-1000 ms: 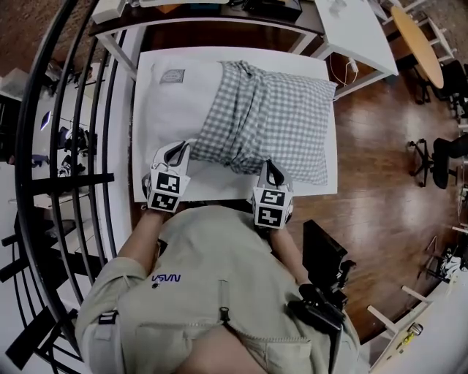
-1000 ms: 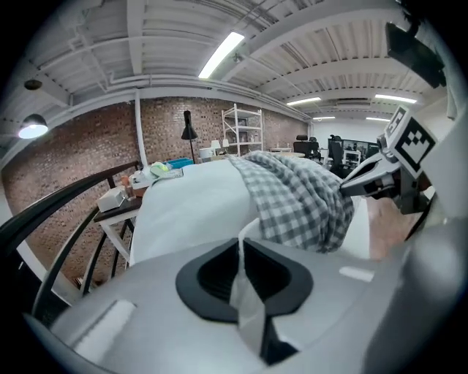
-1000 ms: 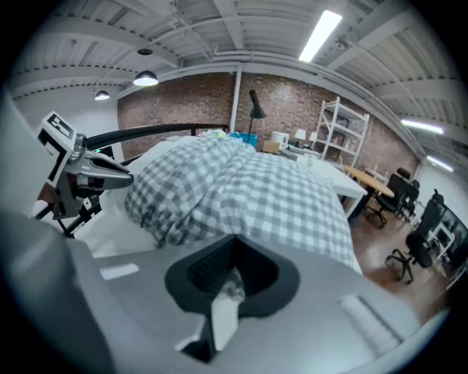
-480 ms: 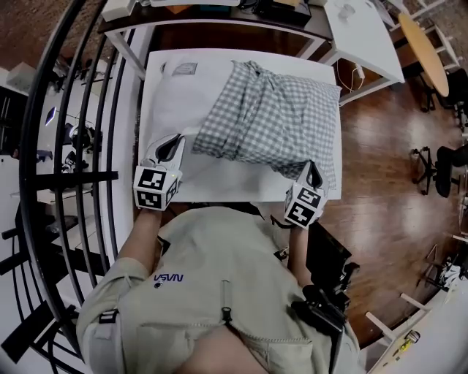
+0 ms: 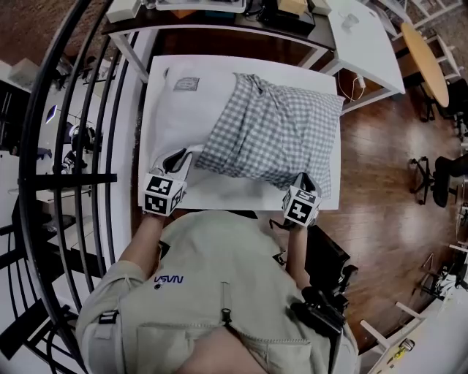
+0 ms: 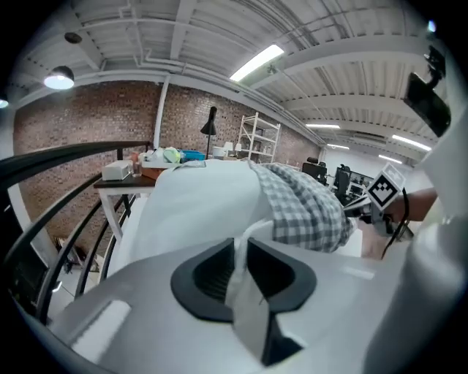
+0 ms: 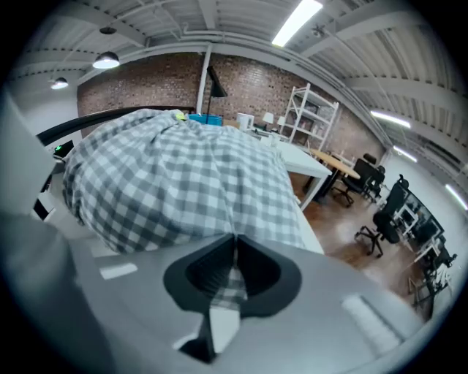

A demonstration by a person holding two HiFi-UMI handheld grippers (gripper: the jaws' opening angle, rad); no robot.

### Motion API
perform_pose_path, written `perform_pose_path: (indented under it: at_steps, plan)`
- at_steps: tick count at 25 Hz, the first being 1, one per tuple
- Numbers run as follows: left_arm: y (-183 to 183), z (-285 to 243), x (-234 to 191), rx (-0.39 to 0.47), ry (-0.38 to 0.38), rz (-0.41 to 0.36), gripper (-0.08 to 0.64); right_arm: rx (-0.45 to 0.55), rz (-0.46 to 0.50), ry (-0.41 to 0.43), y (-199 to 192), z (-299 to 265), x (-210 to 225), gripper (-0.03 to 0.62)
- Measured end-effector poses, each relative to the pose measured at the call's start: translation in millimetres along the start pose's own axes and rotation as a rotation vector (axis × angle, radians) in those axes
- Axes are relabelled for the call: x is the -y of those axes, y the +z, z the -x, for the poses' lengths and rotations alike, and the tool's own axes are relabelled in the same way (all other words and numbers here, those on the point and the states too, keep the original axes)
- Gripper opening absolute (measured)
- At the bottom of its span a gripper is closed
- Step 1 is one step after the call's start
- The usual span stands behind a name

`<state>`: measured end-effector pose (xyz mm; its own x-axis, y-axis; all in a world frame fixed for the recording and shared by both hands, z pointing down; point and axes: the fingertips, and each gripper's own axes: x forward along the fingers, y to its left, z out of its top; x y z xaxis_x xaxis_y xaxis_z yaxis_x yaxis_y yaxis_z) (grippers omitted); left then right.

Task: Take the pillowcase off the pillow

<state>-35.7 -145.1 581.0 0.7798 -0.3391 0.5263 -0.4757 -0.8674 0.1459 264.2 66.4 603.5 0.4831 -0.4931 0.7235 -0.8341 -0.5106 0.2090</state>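
Note:
A white pillow (image 5: 179, 109) lies on a white table (image 5: 241, 194), its right part still inside a grey-and-white checked pillowcase (image 5: 281, 131). My left gripper (image 5: 178, 155) pinches the pillow's bare near-left corner. White fabric (image 6: 252, 234) sits between its pads, and its jaws have just been opening a little. My right gripper (image 5: 303, 180) is at the pillowcase's near-right corner, shut on checked cloth (image 7: 227, 281), and its jaws have eased slightly too. In the left gripper view (image 6: 240, 245) the checked pillowcase (image 6: 307, 204) bulges to the right. The pillowcase (image 7: 175, 182) fills the right gripper view (image 7: 234, 245).
A black railing (image 5: 80, 146) runs along the left of the table. A cluttered desk (image 5: 219, 11) stands behind it, and another white table (image 5: 362, 36) at the back right. Wooden floor (image 5: 380, 161) with office chairs (image 5: 442, 172) lies to the right.
My right gripper has slid right along the pillowcase's near edge, from its middle to its right corner. My left gripper stays at the pillow's near-left corner, rolled a little.

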Motion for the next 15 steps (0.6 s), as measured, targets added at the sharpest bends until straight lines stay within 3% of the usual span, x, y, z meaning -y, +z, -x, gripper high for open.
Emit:
perform_pose_path:
  at_steps: [3, 9, 15]
  plan:
    - [28.9, 17.7, 11.7, 0.045, 0.007, -0.103, 0.087, 0.005, 0.021, 0.028, 13.5, 16.1, 0.1, 0.088]
    - [101.6, 26.4, 8.8, 0.213, 0.061, -0.116, 0.086, 0.167, 0.056, 0.105, 82.6, 41.8, -15.0, 0.1]
    - [126.0, -27.3, -5.1, 0.146, 0.036, -0.162, 0.15, 0.294, 0.121, 0.184, 157.3, 25.6, -47.4, 0.1]
